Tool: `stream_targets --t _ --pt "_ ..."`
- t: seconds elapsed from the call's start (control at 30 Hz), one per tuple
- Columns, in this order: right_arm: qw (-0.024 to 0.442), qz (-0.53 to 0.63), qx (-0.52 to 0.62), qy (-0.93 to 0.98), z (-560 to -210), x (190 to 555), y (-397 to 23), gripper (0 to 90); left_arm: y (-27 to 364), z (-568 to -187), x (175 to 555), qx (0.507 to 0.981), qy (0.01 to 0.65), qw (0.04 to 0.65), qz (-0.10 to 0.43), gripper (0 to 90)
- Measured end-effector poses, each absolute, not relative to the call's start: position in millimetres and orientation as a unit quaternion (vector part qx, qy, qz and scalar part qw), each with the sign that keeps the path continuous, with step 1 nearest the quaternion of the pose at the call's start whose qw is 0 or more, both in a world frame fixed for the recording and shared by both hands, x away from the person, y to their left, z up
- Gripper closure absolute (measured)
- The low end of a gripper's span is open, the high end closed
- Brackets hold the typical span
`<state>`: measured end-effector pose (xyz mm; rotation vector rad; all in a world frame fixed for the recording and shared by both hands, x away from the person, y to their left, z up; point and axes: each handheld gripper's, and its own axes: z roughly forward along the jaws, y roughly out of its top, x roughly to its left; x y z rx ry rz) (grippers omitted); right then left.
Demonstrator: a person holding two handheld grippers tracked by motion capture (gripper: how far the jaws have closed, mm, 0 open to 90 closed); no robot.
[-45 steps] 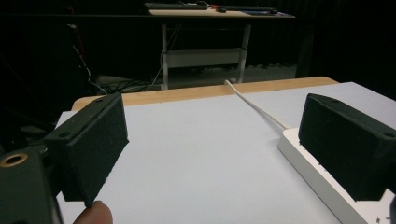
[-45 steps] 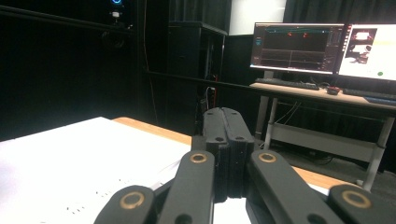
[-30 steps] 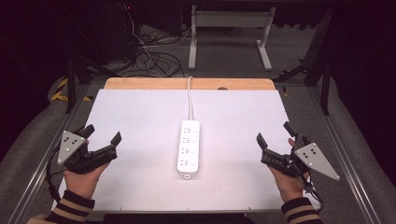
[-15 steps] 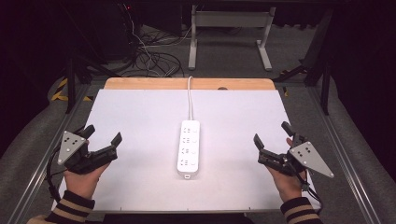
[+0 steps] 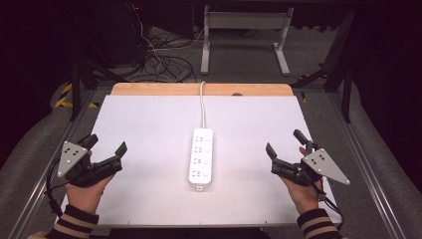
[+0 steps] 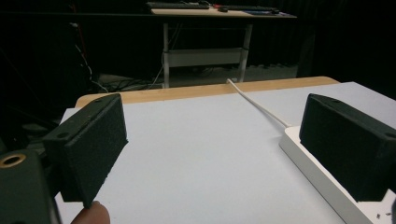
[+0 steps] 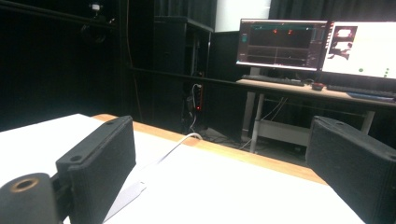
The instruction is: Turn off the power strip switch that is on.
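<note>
Power strip (image 5: 200,158), white, lies flat at the middle of the desk (image 5: 149,124), long axis running away from the person, well apart from both grippers and between them.

Left gripper (image 5: 106,148): jaws spread wide, nothing between them. Held low over the near-left part of the desk, jaws aimed forward and a little inward. Grey three-cornered plate on top; a hand (image 5: 85,191) with a striped cuff grips it from below. In the left gripper view the gripper (image 6: 212,154) looks across bare white desk surface; one end of the power strip (image 6: 317,175) sits partly behind the right-side jaw, and a fingertip shows at the bottom edge beneath the other jaw.

Right gripper (image 5: 284,141): jaws likewise spread, holding nothing. Held over the near-right part of the desk, angled inward toward the strip. Hand (image 5: 303,191) and striped cuff below it. In the right gripper view the gripper (image 7: 224,172) faces the far desk edge, with a corner of the power strip (image 7: 126,196) low beside the left-side jaw.

White cord (image 5: 201,107) runs from the strip's far end straight to the wooden strip (image 5: 199,89) along the desk's far edge and over it. Beyond: floor with loose cables (image 5: 159,62), a second table's legs (image 5: 244,37). Lit monitors (image 7: 317,44) stand on another desk in the right gripper view.
</note>
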<state>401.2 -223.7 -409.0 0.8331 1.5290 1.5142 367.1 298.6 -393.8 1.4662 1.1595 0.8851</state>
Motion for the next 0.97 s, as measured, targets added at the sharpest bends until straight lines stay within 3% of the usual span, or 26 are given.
stream_targets --t 0.97 --pt "0.412 0.590 0.325 0.613 -409.8 401.6 -222.0 10.6 298.0 -394.6 368.3 0.613 0.480 0.508 0.368 8.0"
